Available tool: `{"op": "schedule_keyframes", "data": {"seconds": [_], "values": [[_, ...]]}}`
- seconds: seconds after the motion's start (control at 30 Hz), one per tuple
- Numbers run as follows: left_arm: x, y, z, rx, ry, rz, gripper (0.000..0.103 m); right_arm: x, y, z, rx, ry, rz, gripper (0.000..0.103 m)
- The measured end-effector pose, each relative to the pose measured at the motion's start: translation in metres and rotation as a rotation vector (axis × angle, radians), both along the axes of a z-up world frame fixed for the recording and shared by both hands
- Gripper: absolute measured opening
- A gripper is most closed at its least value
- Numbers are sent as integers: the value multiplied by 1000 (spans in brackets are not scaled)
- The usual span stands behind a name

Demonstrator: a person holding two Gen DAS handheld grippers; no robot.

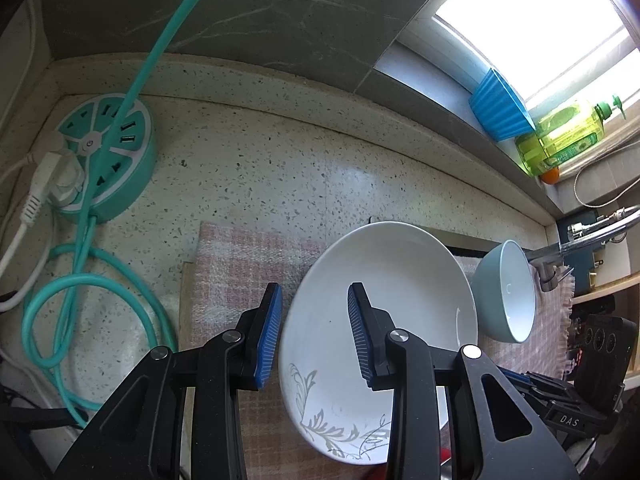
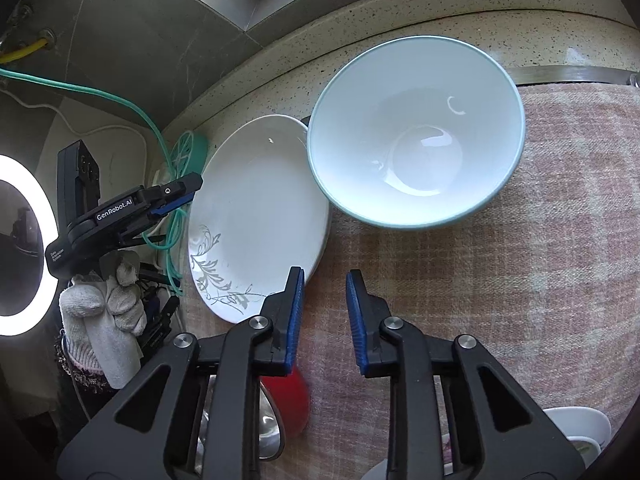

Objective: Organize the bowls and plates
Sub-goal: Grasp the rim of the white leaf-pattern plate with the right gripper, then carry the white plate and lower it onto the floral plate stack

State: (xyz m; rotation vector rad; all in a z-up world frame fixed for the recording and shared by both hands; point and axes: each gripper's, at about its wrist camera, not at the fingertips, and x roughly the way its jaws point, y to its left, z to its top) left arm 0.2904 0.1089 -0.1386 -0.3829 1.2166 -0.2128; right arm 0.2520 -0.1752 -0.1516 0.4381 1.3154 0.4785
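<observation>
The left wrist view is showing the left gripper (image 1: 314,332) with its blue pads a little apart. The rim of the white plate (image 1: 384,292) seems to be passing between them, but the pads are not visibly pressing on it, so I cannot tell if the plate is held. The plate, with a grey leaf pattern, is tilting on the pink checked cloth (image 1: 240,264). Just beside it on the right, the pale blue bowl (image 1: 506,296) is standing on the same cloth.

Only this view is showing the round teal power strip (image 1: 106,156) with its coiled cable on the speckled counter (image 1: 280,160), and also a ribbed blue container (image 1: 500,106) and a green soap bottle (image 1: 560,136) on the window ledge.

The right wrist view is looking from the other side. Here the right gripper (image 2: 322,316) is hanging over the cloth with its pads a narrow gap apart and nothing between them. The bowl (image 2: 416,132) is appearing large and upright, its rim overlapping the plate (image 2: 256,216). Only this view is showing the gloved hand (image 2: 104,304) holding the left gripper (image 2: 176,198), a red bowl (image 2: 296,404) under the right gripper, and a bright ring light (image 2: 24,244) at the left edge.
</observation>
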Motion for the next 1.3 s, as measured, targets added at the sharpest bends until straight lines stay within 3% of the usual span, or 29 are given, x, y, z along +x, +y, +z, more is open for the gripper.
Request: {"op": "schedule_keyframes", "data": {"seconds": [0.63,0.87,1.3], "values": [[9,-5,-10,27,8,-20,15,17,23,-14,-19,12,14,10],[5,-7,-8,47,-7,-18,15,17,34,-12,-70,-9,31,10],[-7,-9,11,56,-43,7,15,13,28,0,-53,-35,38,10]]}}
